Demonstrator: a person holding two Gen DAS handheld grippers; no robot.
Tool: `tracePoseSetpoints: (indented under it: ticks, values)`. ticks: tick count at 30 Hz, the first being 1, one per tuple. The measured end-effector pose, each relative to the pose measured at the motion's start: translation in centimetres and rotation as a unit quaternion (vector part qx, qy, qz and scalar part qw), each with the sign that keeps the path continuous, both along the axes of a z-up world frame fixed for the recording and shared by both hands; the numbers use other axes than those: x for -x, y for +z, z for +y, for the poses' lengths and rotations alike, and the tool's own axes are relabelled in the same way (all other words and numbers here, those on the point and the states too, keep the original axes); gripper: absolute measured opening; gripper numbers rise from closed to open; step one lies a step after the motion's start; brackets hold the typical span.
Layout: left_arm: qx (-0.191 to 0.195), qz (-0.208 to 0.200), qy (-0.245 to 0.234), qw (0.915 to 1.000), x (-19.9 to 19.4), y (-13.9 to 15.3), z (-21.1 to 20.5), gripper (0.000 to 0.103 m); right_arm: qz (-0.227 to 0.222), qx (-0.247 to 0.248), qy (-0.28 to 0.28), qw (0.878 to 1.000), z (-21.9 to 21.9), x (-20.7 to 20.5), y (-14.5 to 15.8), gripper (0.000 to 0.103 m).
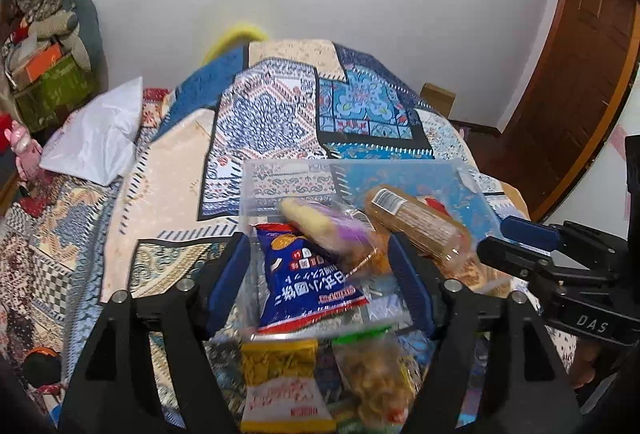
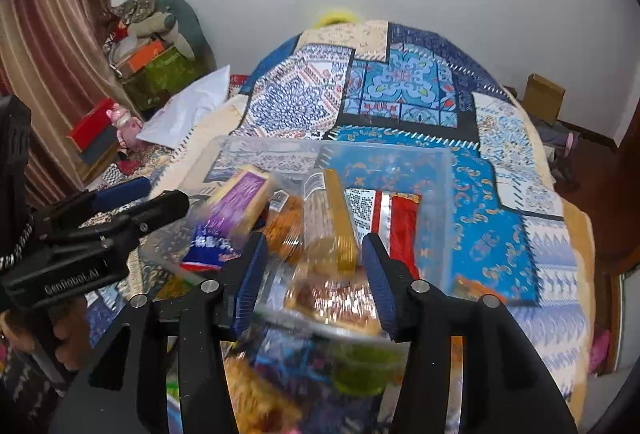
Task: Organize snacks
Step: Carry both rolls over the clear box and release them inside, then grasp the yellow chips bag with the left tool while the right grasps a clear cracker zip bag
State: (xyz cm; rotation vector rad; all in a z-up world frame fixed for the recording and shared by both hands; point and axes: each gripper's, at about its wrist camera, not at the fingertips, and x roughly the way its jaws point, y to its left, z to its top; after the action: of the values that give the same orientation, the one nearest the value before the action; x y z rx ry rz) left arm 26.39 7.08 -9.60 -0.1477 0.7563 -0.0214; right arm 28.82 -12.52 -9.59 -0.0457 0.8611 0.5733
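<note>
A clear plastic bin (image 1: 360, 170) (image 2: 436, 170) sits on the quilted bed and holds several snacks. In it lie a blue packet (image 1: 312, 286) (image 2: 208, 244), a yellow and purple packet (image 1: 328, 226) (image 2: 240, 202), a long biscuit pack (image 1: 416, 222) (image 2: 332, 218) and a red foil packet (image 2: 396, 226). My left gripper (image 1: 320, 282) is open over the blue packet, holding nothing. My right gripper (image 2: 316, 274) is open over the bin's near edge, above the biscuit pack, and shows at the right of the left wrist view (image 1: 516, 246).
Loose snack packets lie in front of the bin: a yellow one (image 1: 280, 366), a clear bag of nuts (image 1: 376, 382) and a green-topped one (image 2: 360, 366). A white plastic bag (image 1: 96, 138) lies on the bed's left side. Boxes (image 1: 48, 74) stand by the left wall.
</note>
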Motion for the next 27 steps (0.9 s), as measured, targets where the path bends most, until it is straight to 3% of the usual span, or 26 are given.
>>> tracePoseSetpoints:
  ticks: [5,9,13,19,27]
  values:
    - [-0.012,-0.010,-0.004,0.9999,3.3,1.3,-0.2,0.078,-0.016,-0.008,0.009,1.000,-1.1,2.9,1.2,0.046]
    - [-0.023,-0.007,-0.004,0.9997,6.0,1.0,-0.3,0.081,-0.023,-0.003,0.019,1.000,-1.6,4.9,1.2,0.053]
    - [-0.025,0.011,-0.004,0.9996,8.2,-0.4,-0.2,0.082,-0.016,-0.001,0.026,1.000,-2.0,6.8,0.2,0.060]
    - [-0.028,0.045,0.001,0.9986,10.0,-3.7,0.4,0.082,0.021,0.007,0.045,0.999,-1.6,8.4,-3.0,0.061]
    - [-0.012,0.082,0.014,0.9964,8.8,-6.9,1.7,0.082,0.053,0.021,0.066,0.996,0.0,8.3,-6.0,0.061]
